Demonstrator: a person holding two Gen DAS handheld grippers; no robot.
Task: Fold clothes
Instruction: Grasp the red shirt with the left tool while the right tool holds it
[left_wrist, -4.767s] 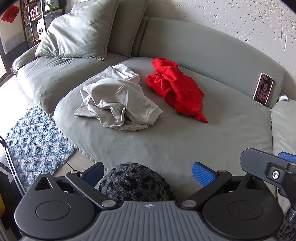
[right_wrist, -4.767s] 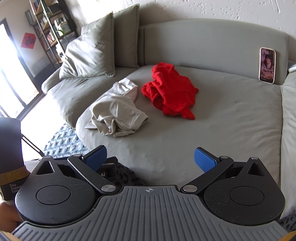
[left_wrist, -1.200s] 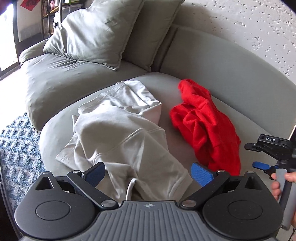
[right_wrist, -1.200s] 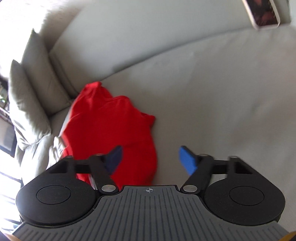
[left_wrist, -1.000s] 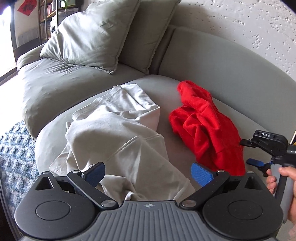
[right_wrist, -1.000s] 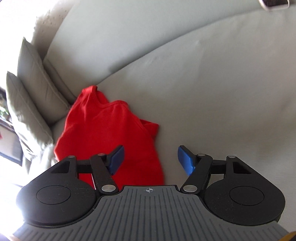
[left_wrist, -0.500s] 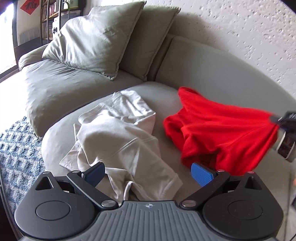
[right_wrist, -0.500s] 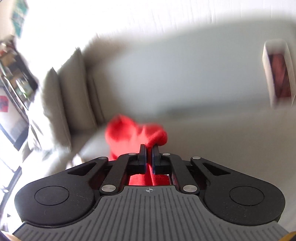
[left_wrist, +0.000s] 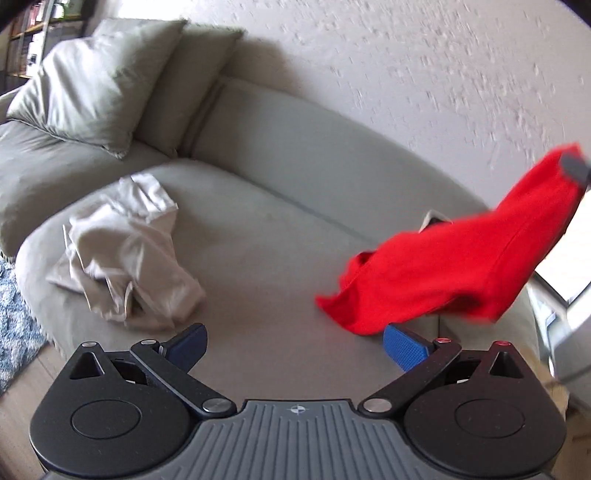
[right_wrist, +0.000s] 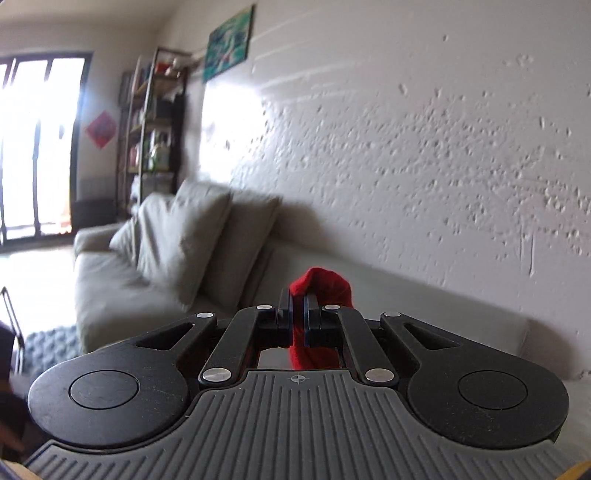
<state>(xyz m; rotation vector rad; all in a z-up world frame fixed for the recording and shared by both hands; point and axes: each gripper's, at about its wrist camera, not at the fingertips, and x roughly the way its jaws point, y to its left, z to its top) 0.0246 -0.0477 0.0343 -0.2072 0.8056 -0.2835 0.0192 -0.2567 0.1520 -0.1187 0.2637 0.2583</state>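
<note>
Right gripper (right_wrist: 296, 308): clenched on red garment (left_wrist: 454, 266), jaws nearly together, a fold of red cloth pinched between the pads and bunching above the tips. Pointed roughly level toward the textured wall (right_wrist: 424, 147).

Red garment: off the sofa (left_wrist: 277, 236), hanging in air at the right of the left wrist view, top corner pinned high near the wall, body trailing down and leftward to a loose lower edge just above the seat. Blurred; garment type not determinable.

Left gripper (left_wrist: 293, 341): released, blue pads wide apart, nothing between them. Held above the front edge of the seat, angled downward. Right pad near the garment's lower edge; contact not determinable.

Beige garment (left_wrist: 122, 254): crumpled in a heap on the left part of the seat, well apart from the red one, untouched by either gripper.

Cushions (left_wrist: 99, 85): two, leaning against the backrest at the far left.

Rug (left_wrist: 14, 317): blue patterned, on floor beside the sofa's left edge.

Shelf (right_wrist: 151, 122): against the wall beyond the sofa, loaded with items too blurred to identify. Picture (right_wrist: 229, 42) mounted high on the wall beside it. Window (right_wrist: 37, 147) at far left, strongly backlit.
</note>
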